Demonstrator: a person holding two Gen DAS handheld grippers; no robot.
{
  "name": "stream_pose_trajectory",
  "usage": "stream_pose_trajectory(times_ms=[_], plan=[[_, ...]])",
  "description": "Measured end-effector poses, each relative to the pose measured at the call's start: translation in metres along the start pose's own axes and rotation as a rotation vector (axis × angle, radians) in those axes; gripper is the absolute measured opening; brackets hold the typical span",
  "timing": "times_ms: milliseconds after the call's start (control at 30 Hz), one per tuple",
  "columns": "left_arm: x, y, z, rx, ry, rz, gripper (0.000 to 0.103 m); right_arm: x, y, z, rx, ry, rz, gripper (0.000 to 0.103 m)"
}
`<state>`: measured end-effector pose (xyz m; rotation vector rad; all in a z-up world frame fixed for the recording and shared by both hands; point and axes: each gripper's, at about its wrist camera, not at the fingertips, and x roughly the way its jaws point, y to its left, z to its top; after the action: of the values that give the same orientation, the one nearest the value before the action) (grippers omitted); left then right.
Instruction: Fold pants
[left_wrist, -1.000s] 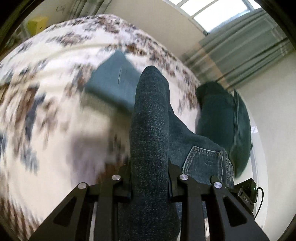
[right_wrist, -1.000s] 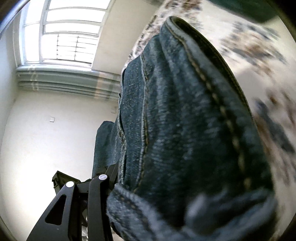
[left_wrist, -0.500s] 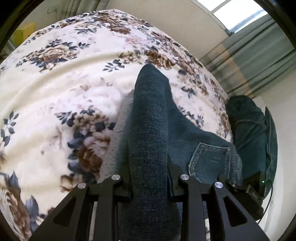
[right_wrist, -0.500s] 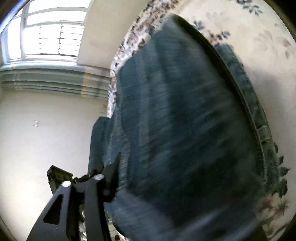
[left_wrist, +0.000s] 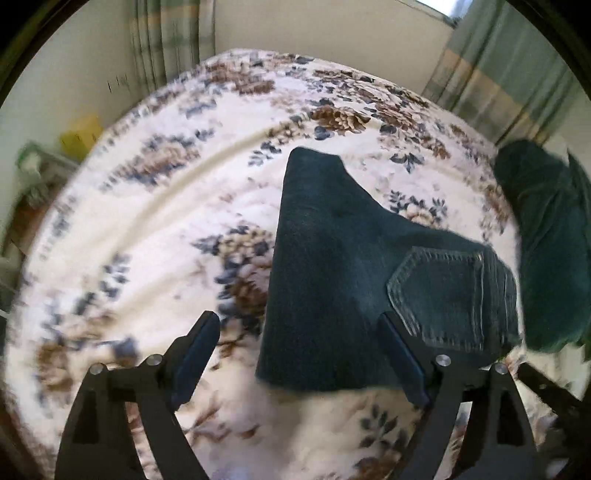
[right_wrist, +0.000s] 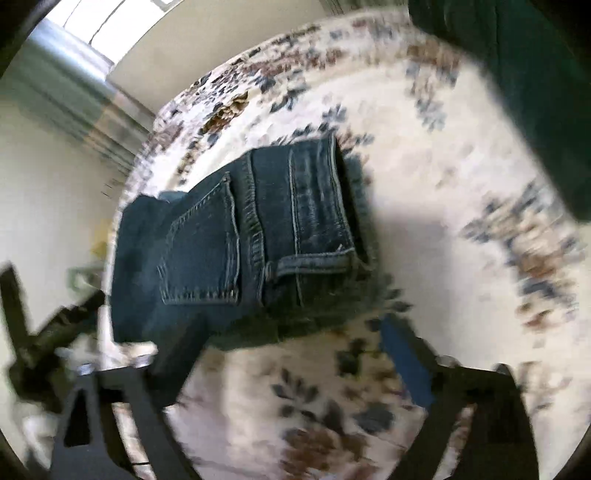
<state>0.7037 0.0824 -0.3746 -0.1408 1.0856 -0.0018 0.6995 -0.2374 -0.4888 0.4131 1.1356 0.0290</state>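
The dark blue jeans (left_wrist: 332, 266) lie folded flat on the floral bedspread (left_wrist: 155, 221), back pocket facing up at the right. My left gripper (left_wrist: 299, 332) is open and empty, its jaws spread on either side of the jeans' near edge, just above it. In the right wrist view the folded jeans (right_wrist: 236, 243) lie left of centre with the waistband at the right. My right gripper (right_wrist: 291, 339) is open and empty, pulled back from the jeans; the view is motion-blurred.
A dark green pillow (left_wrist: 546, 236) lies on the bed right of the jeans; it also shows in the right wrist view (right_wrist: 517, 74). Curtains (left_wrist: 509, 66) and walls stand behind the bed. A yellow object (left_wrist: 79, 134) sits off the bed's left side.
Both grippers have opened and let go of the jeans, which now lie folded on the bed. Both grippers have drawn back from the cloth.
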Motion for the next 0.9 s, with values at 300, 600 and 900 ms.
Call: stream_pose_trajectory(times_ms=[300,600,900], plan=[[-0.118,-0.029,-0.040,0.099,-0.124,0.128,0.097,-0.170,0.080,-0.038,-0.160,-0.192,-0.257,0.103],[-0.252,-0.047,-0.080,0.108,-0.240,0.127,0.097,-0.347,0.107,-0.098,-0.225,-0.297,-0.229,0.103],[-0.386,-0.058,-0.138,0.108,-0.341,0.124,0.097,-0.511,0.117,-0.167,-0.288,-0.432,-0.167,0.103]])
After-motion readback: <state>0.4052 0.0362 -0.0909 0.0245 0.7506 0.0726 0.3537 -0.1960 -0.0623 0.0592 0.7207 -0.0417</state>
